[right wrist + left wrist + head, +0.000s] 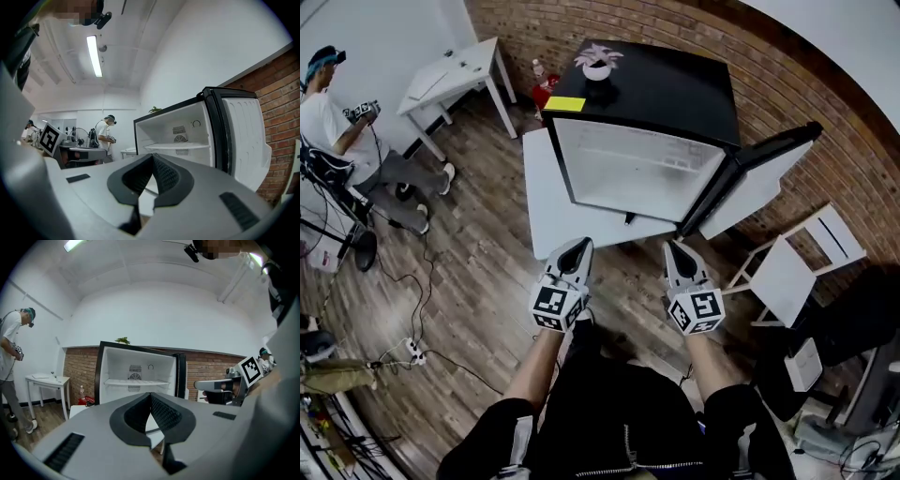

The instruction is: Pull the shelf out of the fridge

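A small black fridge (666, 94) stands open, its door (759, 178) swung out to the right. Inside the white compartment a pale shelf (136, 382) spans the width about halfway up; the right gripper view shows this shelf (177, 146) too. My left gripper (578, 248) and right gripper (675, 251) hover side by side short of the fridge front, both pointing at it. The left gripper (150, 394) is shut with nothing held. The right gripper (153, 155) is shut and empty as well. Neither touches the fridge.
The fridge stands on a white low platform (546, 202) that juts toward me. A potted plant (598, 61) sits on top of the fridge. A white chair (797, 267) is at the right, a white table (455, 75) and a person (333, 122) at the left. Cables and a power strip (414, 352) lie on the floor.
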{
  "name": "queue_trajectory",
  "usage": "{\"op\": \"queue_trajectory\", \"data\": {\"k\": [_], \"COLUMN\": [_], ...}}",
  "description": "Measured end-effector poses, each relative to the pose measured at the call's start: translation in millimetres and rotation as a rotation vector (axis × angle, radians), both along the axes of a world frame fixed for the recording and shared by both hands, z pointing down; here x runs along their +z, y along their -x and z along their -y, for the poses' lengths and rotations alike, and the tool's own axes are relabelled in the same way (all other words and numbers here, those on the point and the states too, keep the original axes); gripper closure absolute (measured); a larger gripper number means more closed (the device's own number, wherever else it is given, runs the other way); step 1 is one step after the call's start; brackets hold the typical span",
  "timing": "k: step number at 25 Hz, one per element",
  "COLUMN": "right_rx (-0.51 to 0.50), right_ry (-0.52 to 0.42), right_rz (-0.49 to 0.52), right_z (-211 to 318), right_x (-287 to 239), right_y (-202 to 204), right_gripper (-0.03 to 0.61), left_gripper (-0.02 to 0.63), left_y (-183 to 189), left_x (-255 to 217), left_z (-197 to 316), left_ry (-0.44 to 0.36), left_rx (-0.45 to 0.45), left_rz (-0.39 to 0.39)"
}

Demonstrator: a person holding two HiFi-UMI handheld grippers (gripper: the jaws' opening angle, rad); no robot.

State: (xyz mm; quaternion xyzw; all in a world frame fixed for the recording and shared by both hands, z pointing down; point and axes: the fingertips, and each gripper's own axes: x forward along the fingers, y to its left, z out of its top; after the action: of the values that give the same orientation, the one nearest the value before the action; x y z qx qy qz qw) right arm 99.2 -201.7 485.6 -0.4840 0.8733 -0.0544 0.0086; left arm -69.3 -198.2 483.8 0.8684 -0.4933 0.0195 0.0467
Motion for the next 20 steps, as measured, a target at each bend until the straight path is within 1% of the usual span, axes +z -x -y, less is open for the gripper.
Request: {"op": "queue_trajectory", "data": {"k": [5,9,14,20], "right_rx": [0.127,0.185,0.230,0.263], "right_ry": [-0.002,0.010,0.011,0.013], "right_rz": [0.023,0.031,0.042,0.031], "right_z": [42.3,68.5,83.7,88.3], "right_x": [-6.4,-5.7,-7.7,-8.1], "right_y": [12.2,22.0,25.9,8.7], "right_gripper": [0.581,0.581,0.581,0.583], "left_gripper": [0.594,0.594,0.594,0.594], "left_y": [4.3,8.6,12.1,1.7], "left_x": [-3.9,-5.3,-2.3,-4.9], "left_z": [58.1,91.4,121.2,130.9], "left_ry": [0.005,0.001,0.006,0.005], "left_rx": [0.145,0.214,0.250,0.262], "left_rz": [0.016,0.016,-0.001,-0.020]}}
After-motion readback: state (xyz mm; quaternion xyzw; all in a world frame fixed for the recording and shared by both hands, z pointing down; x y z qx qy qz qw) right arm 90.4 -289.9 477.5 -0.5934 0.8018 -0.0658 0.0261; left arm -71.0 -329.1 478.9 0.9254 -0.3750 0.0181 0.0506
